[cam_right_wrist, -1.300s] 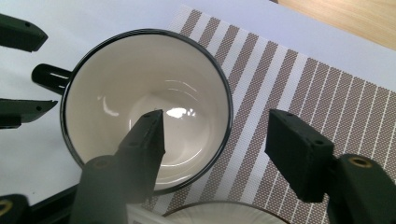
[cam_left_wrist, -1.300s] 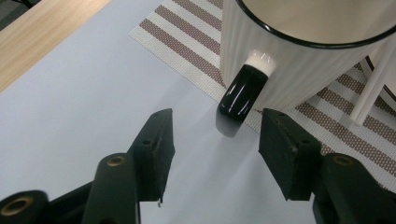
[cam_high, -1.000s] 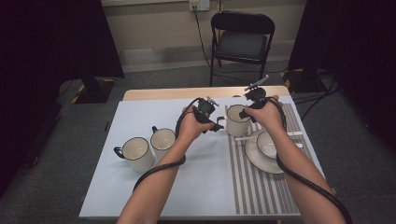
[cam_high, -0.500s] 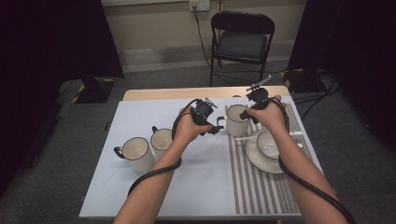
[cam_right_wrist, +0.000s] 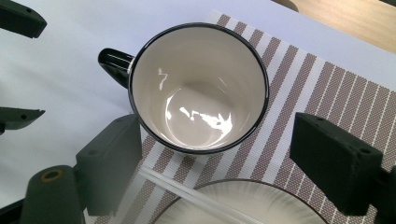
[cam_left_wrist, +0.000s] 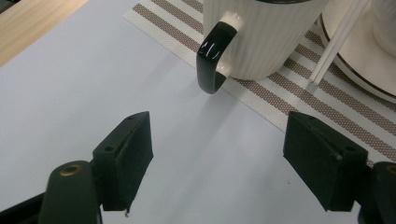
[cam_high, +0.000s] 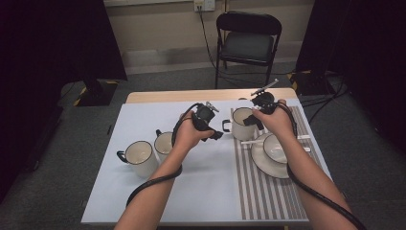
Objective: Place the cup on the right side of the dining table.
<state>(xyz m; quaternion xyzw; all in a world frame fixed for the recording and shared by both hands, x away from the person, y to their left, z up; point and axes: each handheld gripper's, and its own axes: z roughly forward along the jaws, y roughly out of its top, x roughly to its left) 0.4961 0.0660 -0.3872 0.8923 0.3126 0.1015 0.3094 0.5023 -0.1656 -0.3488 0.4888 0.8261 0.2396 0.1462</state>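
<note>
A white ribbed mug with a black rim and handle stands at the left edge of the striped placemat. My left gripper is open just left of it. In the left gripper view the jaws stand wide apart, facing the mug's black handle, a short way from it. My right gripper hovers open over the same mug. In the right gripper view the empty mug lies between and beyond the jaws, which touch nothing.
Two more white mugs stand at the left on the pale mat. Right of the mug, a white plate holds a bowl, with a white straw across its rim. A folding chair stands behind the table.
The left gripper has drifted slightly left and down beside the mug's handle. The right gripper holds its place above the mug.
</note>
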